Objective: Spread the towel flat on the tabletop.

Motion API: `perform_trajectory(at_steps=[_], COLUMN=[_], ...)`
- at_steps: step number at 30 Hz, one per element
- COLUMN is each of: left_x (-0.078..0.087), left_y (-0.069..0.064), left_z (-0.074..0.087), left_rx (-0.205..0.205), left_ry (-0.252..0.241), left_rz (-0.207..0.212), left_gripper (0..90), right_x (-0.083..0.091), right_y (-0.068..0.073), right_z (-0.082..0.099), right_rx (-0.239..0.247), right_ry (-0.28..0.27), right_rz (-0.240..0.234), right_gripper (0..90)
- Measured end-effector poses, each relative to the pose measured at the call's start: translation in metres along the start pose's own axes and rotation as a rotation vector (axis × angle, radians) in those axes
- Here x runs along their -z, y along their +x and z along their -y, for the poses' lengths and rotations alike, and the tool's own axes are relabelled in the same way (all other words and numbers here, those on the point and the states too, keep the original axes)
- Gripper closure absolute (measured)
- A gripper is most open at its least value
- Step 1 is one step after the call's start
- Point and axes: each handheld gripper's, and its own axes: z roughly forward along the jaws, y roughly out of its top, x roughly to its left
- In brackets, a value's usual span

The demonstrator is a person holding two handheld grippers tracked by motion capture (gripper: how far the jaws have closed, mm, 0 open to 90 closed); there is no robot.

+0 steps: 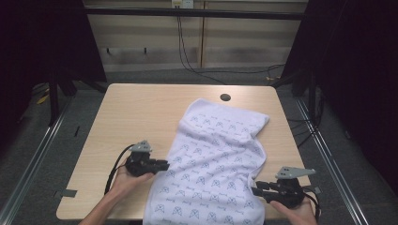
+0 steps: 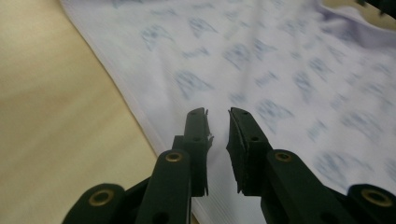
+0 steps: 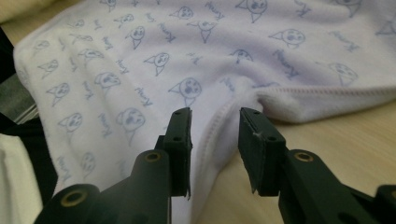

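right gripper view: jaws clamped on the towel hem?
No. The right gripper has its jaws apart, and the towel hem runs between them unpinched.

Your left hand [image 1: 126, 180] holds the black two-jaw left gripper [image 1: 163, 165] level, pointing right, jaws a narrow gap apart with nothing pinched. Your right hand [image 1: 296, 210] holds the black right gripper [image 1: 256, 189] pointing left, its jaws parted wider, gripping nothing

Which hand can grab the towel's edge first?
Probably the right. The right tongs stand open with the towel hem running between them. The left tongs are open too, over flat cloth, its edge off to their side.
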Motion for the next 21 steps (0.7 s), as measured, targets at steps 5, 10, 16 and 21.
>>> perform_trajectory(at_steps=[5,10,16,21], left_x=[-0.014,0.010,0.050,0.061], left_y=[-0.003,-0.020,-0.033,-0.043], left_z=[0.004,0.020,0.060,0.072], left_rx=[-0.047,-0.071,0.017,0.008], left_ry=[0.052,0.130,0.118,0.124], left_rz=[-0.024,-0.037,0.043,0.058], left_gripper=[78.2,80.5,81.0,79.3], right_x=[-0.021,-0.024,-0.032,-0.017], right_y=[-0.002,0.000,0.008,0.007], right_z=[-0.008,-0.006,-0.003,0.001], right_rx=[0.022,0.031,0.064,0.024], right_ry=[0.038,0.054,0.113,0.072], right_rz=[0.002,-0.002,-0.021,-0.043], right_gripper=[58.4,57.2,81.9,86.4])
